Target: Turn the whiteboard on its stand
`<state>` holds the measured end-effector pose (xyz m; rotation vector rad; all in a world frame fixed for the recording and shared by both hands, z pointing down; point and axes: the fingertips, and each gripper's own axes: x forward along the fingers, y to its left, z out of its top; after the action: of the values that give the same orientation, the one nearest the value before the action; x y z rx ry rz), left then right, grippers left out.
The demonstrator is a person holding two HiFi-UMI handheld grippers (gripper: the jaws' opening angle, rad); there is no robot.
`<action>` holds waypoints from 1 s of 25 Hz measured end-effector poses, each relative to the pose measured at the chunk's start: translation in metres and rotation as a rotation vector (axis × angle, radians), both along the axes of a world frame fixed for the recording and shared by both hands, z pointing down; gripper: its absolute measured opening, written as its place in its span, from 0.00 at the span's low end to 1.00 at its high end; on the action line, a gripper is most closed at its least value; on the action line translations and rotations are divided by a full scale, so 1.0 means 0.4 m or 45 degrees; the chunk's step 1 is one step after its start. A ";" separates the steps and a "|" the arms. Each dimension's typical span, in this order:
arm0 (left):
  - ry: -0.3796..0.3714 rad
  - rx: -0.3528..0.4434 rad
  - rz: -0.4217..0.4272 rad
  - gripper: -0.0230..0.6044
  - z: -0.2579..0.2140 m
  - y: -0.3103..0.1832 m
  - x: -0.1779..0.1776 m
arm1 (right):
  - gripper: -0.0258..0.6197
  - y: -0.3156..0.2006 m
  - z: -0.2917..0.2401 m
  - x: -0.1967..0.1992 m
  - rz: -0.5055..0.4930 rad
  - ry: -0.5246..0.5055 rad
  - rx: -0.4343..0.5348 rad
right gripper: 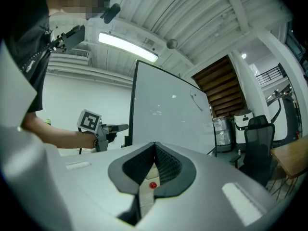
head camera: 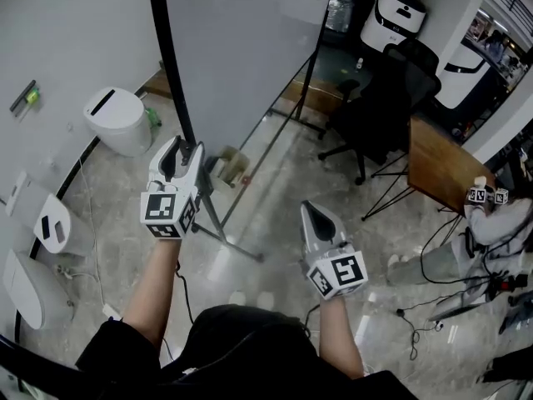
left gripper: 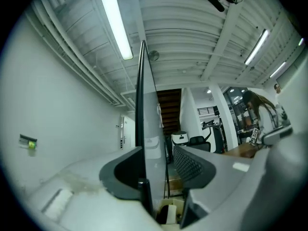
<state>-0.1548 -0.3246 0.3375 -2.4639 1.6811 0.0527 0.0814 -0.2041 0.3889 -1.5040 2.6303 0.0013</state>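
Note:
The whiteboard is a tall grey panel in a black frame, standing on a black metal stand. My left gripper straddles the panel's black left edge. In the left gripper view that edge runs up between the jaws. It lies against the left pad, and a gap shows on the right side, so the left gripper is open around it. My right gripper hangs lower right, apart from the board, with nothing in it. In the right gripper view the right gripper is shut, facing the whiteboard and the left gripper.
A white bin stands left of the board. White devices lie on the floor by the wall. A black office chair and a wooden desk are to the right. Cables trail over the floor.

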 end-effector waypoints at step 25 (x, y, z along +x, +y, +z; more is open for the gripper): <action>0.097 -0.178 0.501 0.04 0.102 0.179 0.431 | 0.05 0.039 -0.014 0.075 0.107 0.044 0.001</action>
<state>0.0176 -0.2530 0.3784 -2.8963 1.2372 0.0777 0.1113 -0.1886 0.3834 -1.6277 2.5905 0.0355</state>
